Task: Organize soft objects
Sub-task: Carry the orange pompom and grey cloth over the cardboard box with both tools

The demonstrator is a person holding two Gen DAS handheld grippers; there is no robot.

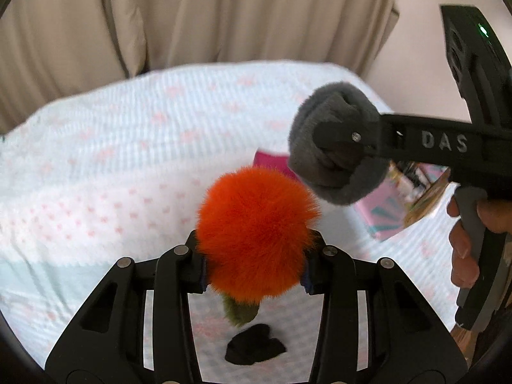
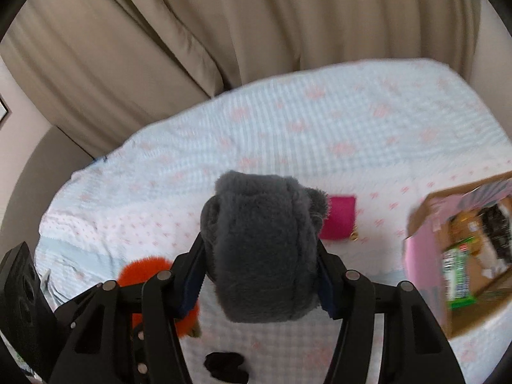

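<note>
Left gripper [image 1: 254, 260] pinches orange pompom [image 1: 256, 233]; right gripper [image 2: 260, 275] pinches grey plush [image 2: 259, 249]. Risk: fur compresses, either slips onto bed [image 1: 96, 160].

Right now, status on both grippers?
Left gripper shut on orange pom-pom. Right gripper shut on grey plush. Black item on bed below. Box right.

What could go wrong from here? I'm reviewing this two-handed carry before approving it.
1. The orange pom-pom and grey plush hang close together, so the hand-held grippers might collide.
2. Compressible fur could slip from either grip.
3. The black item on the bed lies below and could be overlooked.
</note>
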